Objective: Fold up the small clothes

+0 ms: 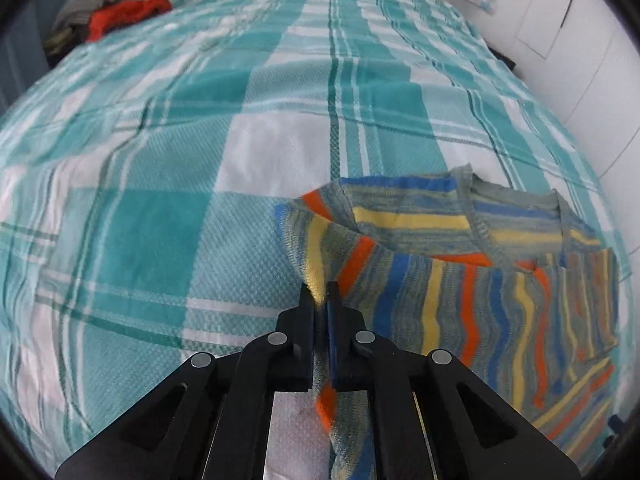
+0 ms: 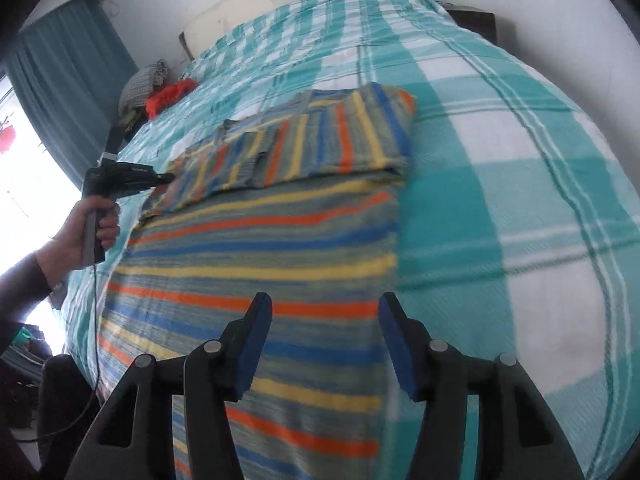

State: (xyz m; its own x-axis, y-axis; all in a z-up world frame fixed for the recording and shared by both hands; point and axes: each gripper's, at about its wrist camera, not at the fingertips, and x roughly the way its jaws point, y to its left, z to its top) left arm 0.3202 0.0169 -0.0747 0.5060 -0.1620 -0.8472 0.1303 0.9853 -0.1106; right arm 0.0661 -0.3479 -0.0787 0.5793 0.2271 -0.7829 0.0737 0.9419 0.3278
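Left gripper [image 1: 320, 292]: jaws pinched tight on the side edge of the knit garment striped orange, yellow and blue [image 2: 256, 264], lying partly folded on the teal-and-white checked bedspread [image 1: 160, 152]. Right gripper [image 2: 324, 312]: jaws half open, empty, above the hem. Mid-fold, likely; next needs the pinched edge carried across. Bedspread free on both sides.

Sweater [image 2: 280, 216] flat on the bedspread [image 2: 500, 152], clothes pile [image 2: 152, 92] far behind at the left edge.

The striped garment [image 2: 256, 248] runs off the frame's bottom edge; the far clothes pile [image 1: 100, 4] is perhaps too blurred to identify.
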